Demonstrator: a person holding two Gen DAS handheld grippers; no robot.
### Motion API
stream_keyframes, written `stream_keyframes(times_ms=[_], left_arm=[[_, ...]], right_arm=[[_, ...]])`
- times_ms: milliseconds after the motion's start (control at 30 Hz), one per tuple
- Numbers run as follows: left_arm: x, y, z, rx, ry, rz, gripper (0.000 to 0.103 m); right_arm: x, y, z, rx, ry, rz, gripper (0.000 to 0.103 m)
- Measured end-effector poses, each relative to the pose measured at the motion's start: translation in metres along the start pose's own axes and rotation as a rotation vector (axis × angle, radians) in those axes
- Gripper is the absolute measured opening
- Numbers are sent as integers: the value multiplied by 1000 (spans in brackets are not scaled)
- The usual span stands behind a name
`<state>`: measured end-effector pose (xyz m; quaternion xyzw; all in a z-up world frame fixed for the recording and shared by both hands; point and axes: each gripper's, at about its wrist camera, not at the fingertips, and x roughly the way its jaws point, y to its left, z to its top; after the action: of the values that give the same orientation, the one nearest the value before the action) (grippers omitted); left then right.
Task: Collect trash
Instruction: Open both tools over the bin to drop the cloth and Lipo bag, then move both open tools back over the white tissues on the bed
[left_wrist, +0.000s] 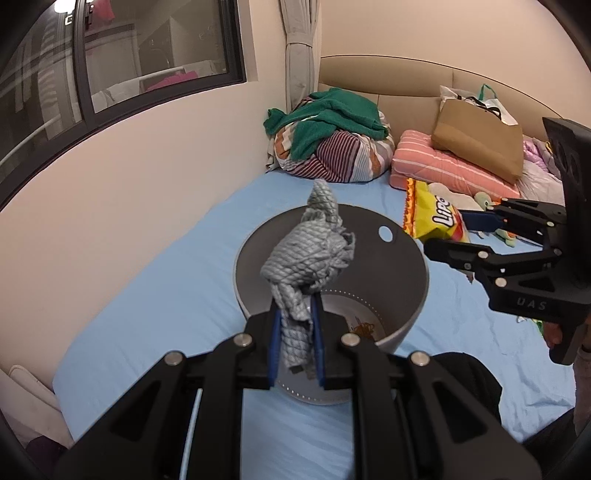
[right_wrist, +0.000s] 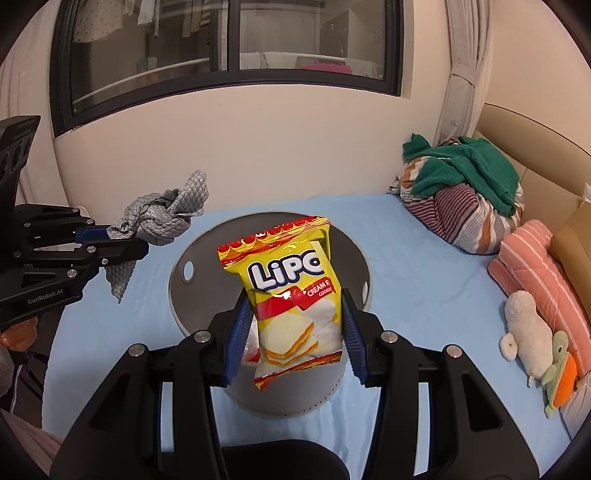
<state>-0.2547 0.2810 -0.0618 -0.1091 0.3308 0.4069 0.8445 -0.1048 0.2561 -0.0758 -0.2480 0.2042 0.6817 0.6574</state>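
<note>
A grey round trash bin (left_wrist: 406, 266) (right_wrist: 207, 258) stands on the blue bed sheet. My left gripper (left_wrist: 297, 347) (right_wrist: 110, 243) is shut on a crumpled grey cloth (left_wrist: 314, 243) (right_wrist: 162, 218) and holds it above the bin's near-left rim. My right gripper (right_wrist: 295, 332) (left_wrist: 443, 236) is shut on a yellow and red Lipo cookie bag (right_wrist: 288, 291) (left_wrist: 432, 214) and holds it upright above the bin's opening. A small scrap of trash (left_wrist: 364, 328) lies on the bin's floor.
A bundle of striped bedding with a green towel (left_wrist: 332, 136) (right_wrist: 469, 184) lies at the bed's head. A pink striped pillow (left_wrist: 443, 162) (right_wrist: 535, 266), a brown paper bag (left_wrist: 480, 140) and plush toys (right_wrist: 532, 339) lie along the headboard. A window wall borders the bed.
</note>
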Motion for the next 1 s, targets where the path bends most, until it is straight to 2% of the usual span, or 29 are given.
stream_keyframes(times_ms=[167,233,267,300,367,433,767,1000], left_arm=[[9,9,7,-23,-17,23,19],[17,11,9,-26,-11,20,22],[23,11,10,-28,-4,13,30],[27,12,11,-32,-1,11,35],[36,10,12,-28,3,0,59],[43,8,13,-19,6,-2,64],[54,-13,13,25,32,-57,64],[63,-52,17,94,33,-124,64]], right_arm=[[17,4,21,-27,-1,24,45],[24,3,27,-20,0,30,49],[29,2,30,-15,5,34,51],[33,1,32,-11,12,35,58],[39,-1,34,-4,22,31,62],[43,-3,33,-5,34,26,62],[34,-31,-1,73,73,-35,62],[5,-65,-38,176,75,-123,62]])
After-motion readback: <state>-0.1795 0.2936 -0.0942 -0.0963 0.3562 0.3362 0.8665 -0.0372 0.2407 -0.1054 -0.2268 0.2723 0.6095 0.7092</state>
